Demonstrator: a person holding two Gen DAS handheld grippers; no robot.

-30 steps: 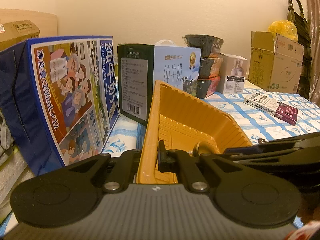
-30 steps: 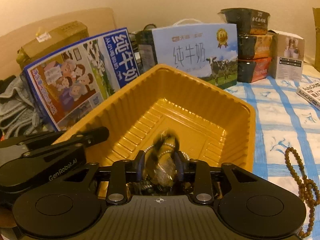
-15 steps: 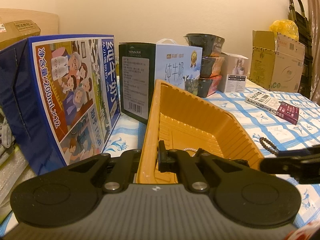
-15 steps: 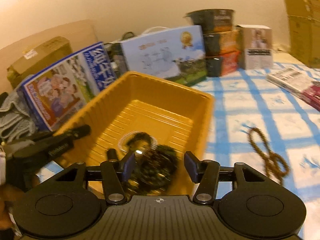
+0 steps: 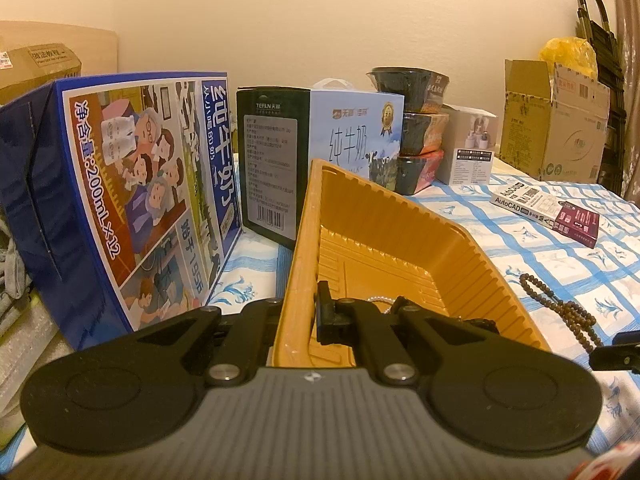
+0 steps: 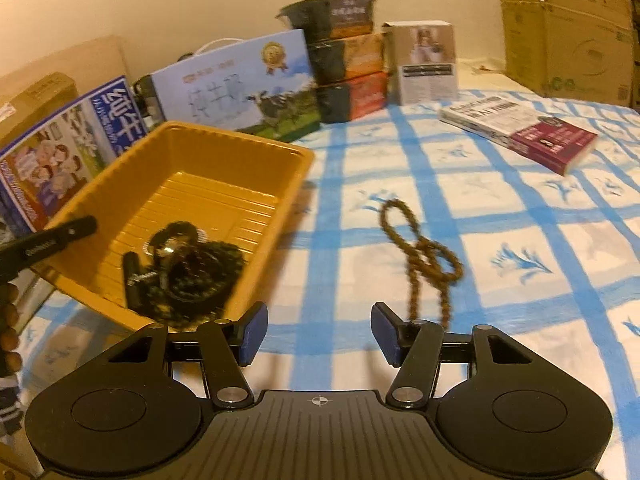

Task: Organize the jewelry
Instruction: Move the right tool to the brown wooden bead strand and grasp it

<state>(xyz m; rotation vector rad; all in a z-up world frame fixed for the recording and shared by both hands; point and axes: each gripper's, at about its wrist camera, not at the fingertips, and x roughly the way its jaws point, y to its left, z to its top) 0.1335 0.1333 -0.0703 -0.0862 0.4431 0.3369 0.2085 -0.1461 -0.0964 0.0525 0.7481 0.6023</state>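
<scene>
My left gripper (image 5: pixel 298 312) is shut on the near rim of the yellow tray (image 5: pixel 400 216); its fingertip (image 6: pixel 82 226) shows over the tray (image 6: pixel 224 148) in the right wrist view. A dark heap of bead strings and chains (image 6: pixel 188 276) lies in the tray, partly hidden behind the left gripper's fingers as dark beads (image 5: pixel 480 323). On the checked cloth right of the tray lies a knotted brown bead string (image 6: pixel 420 248) (image 5: pixel 560 308). My right gripper (image 6: pixel 318 332) hovers over the cloth just short of the string, jaws opening, nothing between its blue pads (image 6: pixel 252 332).
Milk cartons (image 5: pixel 132 200) (image 6: pixel 240 84) stand behind and left of the tray. Stacked bowls (image 6: pixel 340 52), a small white box (image 6: pixel 428 60) and a cardboard box (image 6: pixel 568 28) line the back. A book (image 6: pixel 520 132) lies far right. A person's fingers (image 6: pixel 8 320) show at the left edge.
My right gripper opened and let the dark jewelry bundle go into the tray, then swung right, out over the cloth towards the brown beads. The left gripper kept still on the rim.
</scene>
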